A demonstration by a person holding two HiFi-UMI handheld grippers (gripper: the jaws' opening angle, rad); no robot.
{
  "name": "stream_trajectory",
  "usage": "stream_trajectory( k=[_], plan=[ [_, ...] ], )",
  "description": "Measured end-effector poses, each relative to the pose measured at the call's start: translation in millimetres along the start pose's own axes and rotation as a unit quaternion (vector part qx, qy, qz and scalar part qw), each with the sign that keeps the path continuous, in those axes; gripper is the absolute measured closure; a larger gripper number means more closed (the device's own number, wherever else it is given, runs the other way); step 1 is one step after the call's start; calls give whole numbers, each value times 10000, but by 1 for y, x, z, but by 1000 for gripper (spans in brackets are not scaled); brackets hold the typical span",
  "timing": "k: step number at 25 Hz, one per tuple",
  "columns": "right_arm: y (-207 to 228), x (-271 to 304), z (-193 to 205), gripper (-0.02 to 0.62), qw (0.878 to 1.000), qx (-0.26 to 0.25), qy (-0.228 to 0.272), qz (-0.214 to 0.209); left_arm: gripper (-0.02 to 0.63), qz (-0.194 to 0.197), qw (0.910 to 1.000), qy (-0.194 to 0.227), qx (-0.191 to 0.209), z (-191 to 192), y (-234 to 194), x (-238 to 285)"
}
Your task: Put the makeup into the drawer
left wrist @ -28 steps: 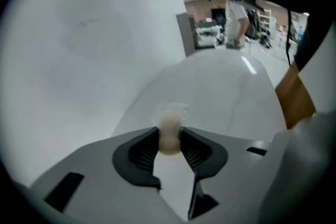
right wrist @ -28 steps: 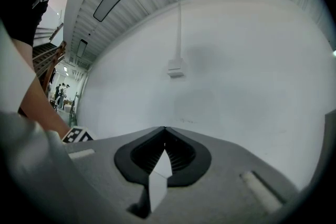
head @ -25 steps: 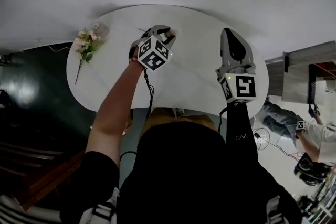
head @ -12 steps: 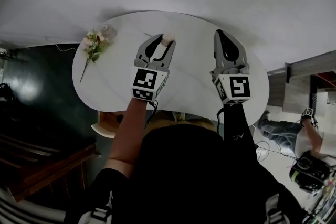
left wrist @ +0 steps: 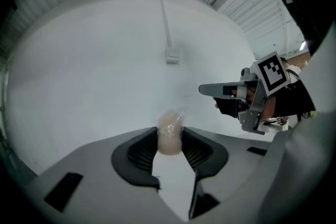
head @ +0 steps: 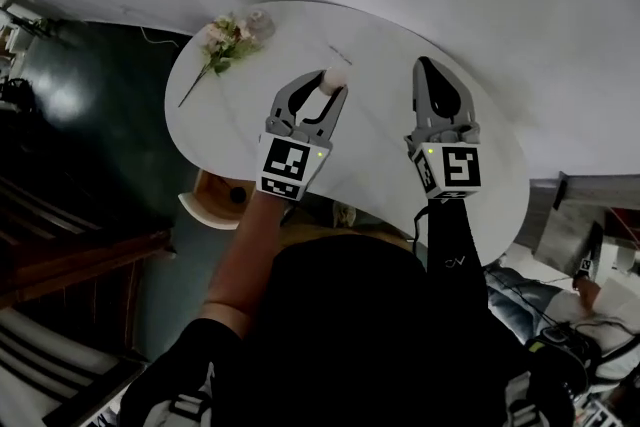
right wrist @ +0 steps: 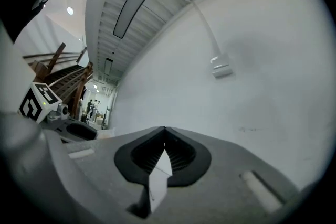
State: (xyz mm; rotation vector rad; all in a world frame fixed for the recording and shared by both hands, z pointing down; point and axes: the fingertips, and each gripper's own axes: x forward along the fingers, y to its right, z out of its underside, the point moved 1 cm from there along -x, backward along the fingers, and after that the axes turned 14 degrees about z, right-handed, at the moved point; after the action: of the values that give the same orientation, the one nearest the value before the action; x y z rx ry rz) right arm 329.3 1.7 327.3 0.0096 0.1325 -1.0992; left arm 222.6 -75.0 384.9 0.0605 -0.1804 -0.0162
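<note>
Pinched only by its lower end between the part-closed fingers [left wrist: 137,157] of the left gripper [head: 325,87] over the white desk [head: 385,130], the small pale makeup [left wrist: 169,131] may slip out on a jolt or tilt, while the right gripper [right wrist: 164,134], its fingers pressed together and empty, offers no catch.

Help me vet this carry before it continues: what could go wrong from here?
1. The left tongs pinch the small pinkish makeup piece only at their tips, with its end sticking out past them, so it could slip and drop onto the white table.
2. The shut, empty right tongs hang close beside it; a sideways swing could knock the piece loose.
</note>
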Motion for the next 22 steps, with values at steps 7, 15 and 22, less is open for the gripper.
stream_trajectory(
  k=[7,15,22],
  plan=[
    [-111,35,0,591,9932,175,-58,-1148,472,-1388,9901,-81,-189,17,-58,-109],
    [-242,42,-4,591,9745,242,-26,-2232,472,-2449,9688,-88,-372,32,-100,-228],
    [-346,30,-2,591,9451,363,-19,-3247,471,-3308,9417,-254,-556,56,-108,-318]
  ],
)
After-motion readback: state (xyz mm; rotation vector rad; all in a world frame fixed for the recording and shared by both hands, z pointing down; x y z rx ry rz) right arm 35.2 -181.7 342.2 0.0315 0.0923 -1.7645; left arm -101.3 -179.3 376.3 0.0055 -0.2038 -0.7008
